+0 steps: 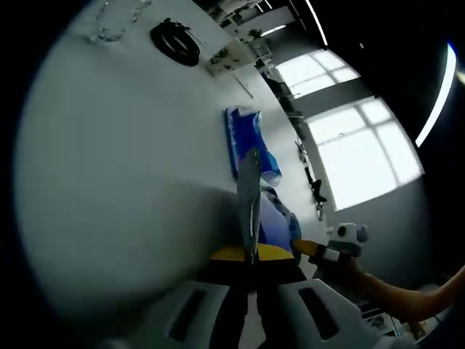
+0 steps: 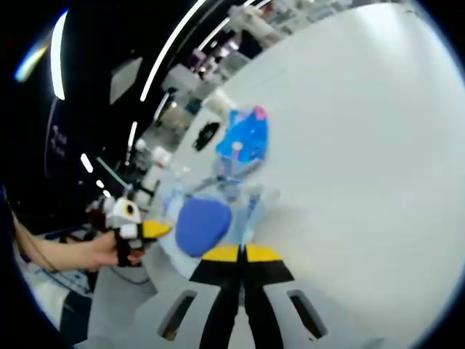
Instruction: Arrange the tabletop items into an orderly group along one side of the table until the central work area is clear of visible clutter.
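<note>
Left gripper view is tilted: a white counter (image 1: 109,182) fills the left side, with windows at the right. The left gripper (image 1: 252,258) is seen with its yellow-tipped fingers (image 1: 232,254) pressed together on the edge of a thin, pale sheet (image 1: 249,196), which stands upright from them. Beyond the sheet a blue packet (image 1: 243,138) lies on the counter, and a black coil (image 1: 175,41) rests near the far edge. The other gripper is seen at the lower right, held in a hand (image 1: 349,270).

Right gripper view shows the right gripper (image 2: 240,256) with its fingers (image 2: 263,254) clenched together; whether anything is pinched between them cannot be told. Just ahead lie a clear plastic bag (image 2: 247,203) with a blue round object (image 2: 202,225) inside, and a blue packet (image 2: 245,138) farther off.

The sheet is judged light, flexible and rather slippery, so an edge grip is suitable. The bag is judged soft and crinkly, best taken by a loose fold rather than at its bulging contents.
</note>
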